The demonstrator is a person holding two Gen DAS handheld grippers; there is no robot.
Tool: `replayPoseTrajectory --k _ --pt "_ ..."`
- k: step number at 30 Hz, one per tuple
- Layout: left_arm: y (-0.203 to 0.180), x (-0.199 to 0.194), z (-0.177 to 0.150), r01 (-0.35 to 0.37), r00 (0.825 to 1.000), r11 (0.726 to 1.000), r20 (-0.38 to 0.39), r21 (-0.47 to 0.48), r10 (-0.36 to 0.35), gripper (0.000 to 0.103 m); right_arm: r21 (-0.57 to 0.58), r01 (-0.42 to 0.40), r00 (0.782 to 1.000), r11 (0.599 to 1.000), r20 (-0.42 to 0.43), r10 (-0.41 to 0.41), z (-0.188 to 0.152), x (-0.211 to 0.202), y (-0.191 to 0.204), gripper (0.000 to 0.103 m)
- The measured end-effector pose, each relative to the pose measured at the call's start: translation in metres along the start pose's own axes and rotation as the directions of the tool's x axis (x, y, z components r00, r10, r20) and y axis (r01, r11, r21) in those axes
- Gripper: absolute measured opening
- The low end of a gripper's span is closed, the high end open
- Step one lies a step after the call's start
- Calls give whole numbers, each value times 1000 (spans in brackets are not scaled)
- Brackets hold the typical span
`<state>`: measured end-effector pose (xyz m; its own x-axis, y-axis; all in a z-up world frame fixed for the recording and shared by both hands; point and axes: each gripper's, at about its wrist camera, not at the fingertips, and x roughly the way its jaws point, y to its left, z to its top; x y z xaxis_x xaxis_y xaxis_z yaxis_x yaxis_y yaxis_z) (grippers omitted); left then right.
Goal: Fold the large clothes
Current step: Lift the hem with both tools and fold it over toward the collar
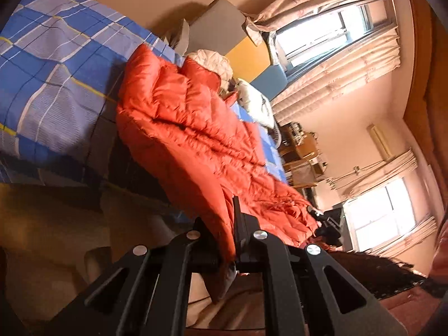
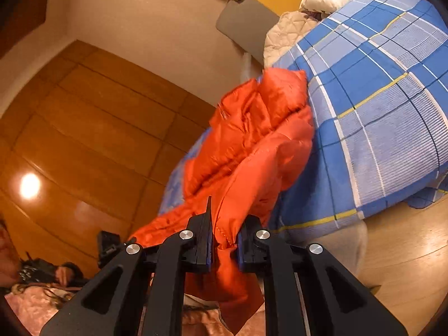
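Observation:
An orange quilted down jacket (image 1: 184, 117) lies stretched across a bed with a blue checked cover (image 1: 53, 64). My left gripper (image 1: 228, 240) is shut on one edge of the jacket, the cloth pinched between its black fingers and lifted off the bed. In the right wrist view the same jacket (image 2: 252, 140) hangs from the bed's edge toward the camera. My right gripper (image 2: 225, 240) is shut on a fold of its hem, with the orange cloth running through the narrow gap. The other gripper (image 1: 322, 218) shows at the far end of the jacket in the left wrist view.
White pillows and bedding (image 1: 215, 61) are piled at the head of the bed by a grey and yellow headboard (image 1: 221, 28). Curtained windows (image 1: 322, 33) and a cluttered desk (image 1: 302, 145) stand beyond the bed. A wooden wardrobe (image 2: 92, 128) rises at the left. Blue checked cover (image 2: 378, 98) fills the right.

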<state>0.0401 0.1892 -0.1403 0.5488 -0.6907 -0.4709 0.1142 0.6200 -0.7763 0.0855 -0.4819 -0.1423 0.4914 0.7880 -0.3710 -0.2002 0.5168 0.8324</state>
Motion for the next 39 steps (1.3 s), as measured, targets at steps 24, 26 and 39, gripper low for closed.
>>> replayPoseTrajectory --k 24,26,39 --pt "10 62 126 -45 997 995 61 84 40 8 184 -46 999 982 30 41 120 93 -18 12" --pt "14 69 135 -47 997 996 66 75 43 8 191 -31 999 981 32 26 128 103 -24 12" --pt "51 128 183 -212 976 976 66 39 210 8 310 73 997 948 2 -78 161 160 -68 12"
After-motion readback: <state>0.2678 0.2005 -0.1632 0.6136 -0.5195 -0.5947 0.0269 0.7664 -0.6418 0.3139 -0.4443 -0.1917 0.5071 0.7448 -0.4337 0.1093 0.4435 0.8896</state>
